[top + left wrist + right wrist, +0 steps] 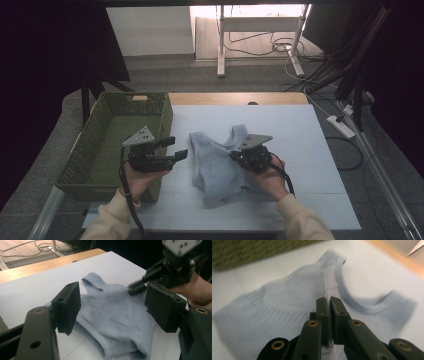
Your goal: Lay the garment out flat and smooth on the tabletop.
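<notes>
While my right gripper pinches a fold of the pale blue garment | left gripper gapes empty, near the green basket.

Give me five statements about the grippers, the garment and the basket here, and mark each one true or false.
1. The right gripper is shut on the light blue garment. True.
2. The left gripper also clamps the garment. False: its jaws stand open, with nothing between them, above the table.
3. The green basket holds the garment. False: the garment lies on the white table surface beside the basket.
4. The basket stands at the left side of the table in the high view. True.
5. The garment is folded into a neat square. False: it lies loosely spread, its straps pointing away from the person.
</notes>
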A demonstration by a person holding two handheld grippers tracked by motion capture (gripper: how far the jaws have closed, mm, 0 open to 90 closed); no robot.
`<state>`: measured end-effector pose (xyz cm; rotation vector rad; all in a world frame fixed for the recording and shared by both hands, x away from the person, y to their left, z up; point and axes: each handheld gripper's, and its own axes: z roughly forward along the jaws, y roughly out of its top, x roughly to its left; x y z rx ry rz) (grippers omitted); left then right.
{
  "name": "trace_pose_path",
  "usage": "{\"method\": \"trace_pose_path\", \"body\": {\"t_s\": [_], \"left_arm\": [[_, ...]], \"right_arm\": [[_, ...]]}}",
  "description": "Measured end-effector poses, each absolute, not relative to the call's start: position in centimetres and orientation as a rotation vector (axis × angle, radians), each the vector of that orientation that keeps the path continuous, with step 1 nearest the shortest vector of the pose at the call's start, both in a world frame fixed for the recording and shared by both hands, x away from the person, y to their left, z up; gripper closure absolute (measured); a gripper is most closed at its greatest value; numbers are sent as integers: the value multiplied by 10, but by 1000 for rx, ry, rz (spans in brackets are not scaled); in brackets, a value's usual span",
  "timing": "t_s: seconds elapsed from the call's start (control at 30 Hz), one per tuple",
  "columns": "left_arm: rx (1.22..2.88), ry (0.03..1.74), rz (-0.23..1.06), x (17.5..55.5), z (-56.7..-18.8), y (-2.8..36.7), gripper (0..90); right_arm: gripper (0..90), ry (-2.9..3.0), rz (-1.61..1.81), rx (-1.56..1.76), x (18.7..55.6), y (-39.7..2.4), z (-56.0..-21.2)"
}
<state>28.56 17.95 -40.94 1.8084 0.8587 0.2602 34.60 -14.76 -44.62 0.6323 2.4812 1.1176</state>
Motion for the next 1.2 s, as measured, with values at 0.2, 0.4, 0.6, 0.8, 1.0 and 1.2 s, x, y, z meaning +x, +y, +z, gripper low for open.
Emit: {"method": "trace_pose_path", "body": {"t_s": [0.2,0.4,0.6,0.8,1.0,1.2], "left_arm": [[1805,861,263,286,-409,182,296],[1797,864,266,285,-408,184,296],[1796,856,273,284,-406,185,296],[1798,856,272,284,-406,185,296],[1794,859,273,284,-406,186,295],[1797,859,274,284,-406,185,295]], "right_arm": [[860,2372,1104,613,369,-140,-441],[859,2430,1023,628,379,-136,-470],[850,2525,979,630,375,-138,-494],[664,2523,1040,698,375,-147,-491],[447,2413,1126,683,356,-158,-465],[441,2463,1218,600,327,-161,-453]]}}
